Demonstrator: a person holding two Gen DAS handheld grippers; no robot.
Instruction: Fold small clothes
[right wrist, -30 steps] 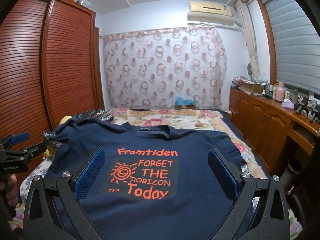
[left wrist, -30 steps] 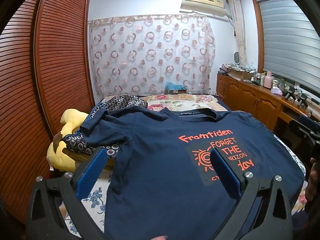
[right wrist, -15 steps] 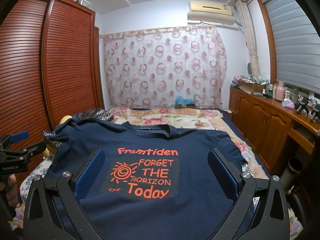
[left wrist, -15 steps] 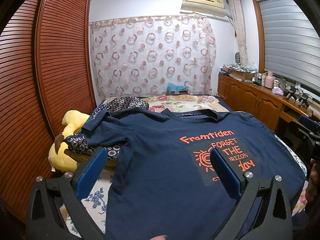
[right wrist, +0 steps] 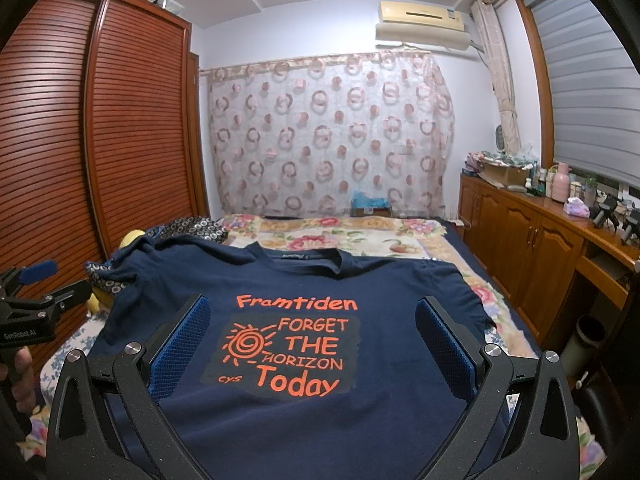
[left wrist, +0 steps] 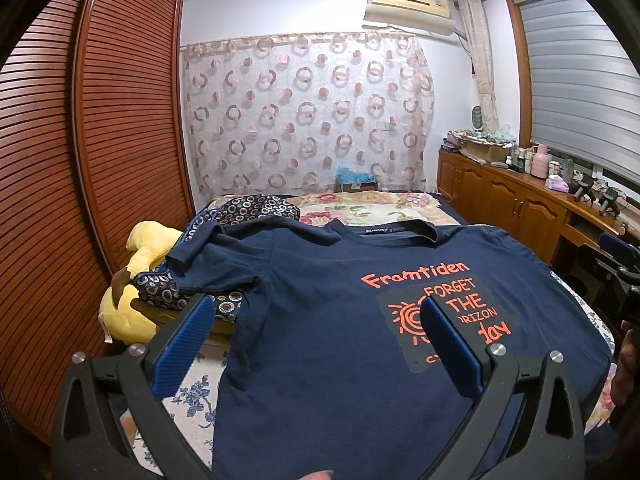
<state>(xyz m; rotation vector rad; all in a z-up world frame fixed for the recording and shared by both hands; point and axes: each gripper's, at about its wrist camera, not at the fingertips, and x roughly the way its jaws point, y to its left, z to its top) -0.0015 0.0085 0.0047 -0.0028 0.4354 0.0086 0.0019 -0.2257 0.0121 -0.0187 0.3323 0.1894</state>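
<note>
A navy T-shirt (left wrist: 320, 320) with orange "Framtiden FORGET THE HORIZON Today" print lies spread face up on the bed, collar toward the far end; it also shows in the right wrist view (right wrist: 296, 280). Its left sleeve (left wrist: 208, 264) is rumpled over a patterned cloth. My left gripper (left wrist: 314, 316) is open and empty, held above the shirt's left half. My right gripper (right wrist: 312, 312) is open and empty, above the shirt's printed chest. Each gripper shows at the edge of the other's view.
The bed has a floral cover (right wrist: 360, 236). A yellow plush toy (left wrist: 132, 280) and a dark patterned cloth (left wrist: 256, 208) lie at the bed's left side by the slatted wardrobe (left wrist: 60, 160). A wooden cabinet (right wrist: 540, 256) with clutter runs along the right wall.
Both views have shifted only slightly; the left gripper has tipped up a little. The shirt has not moved and both grippers stay open.
</note>
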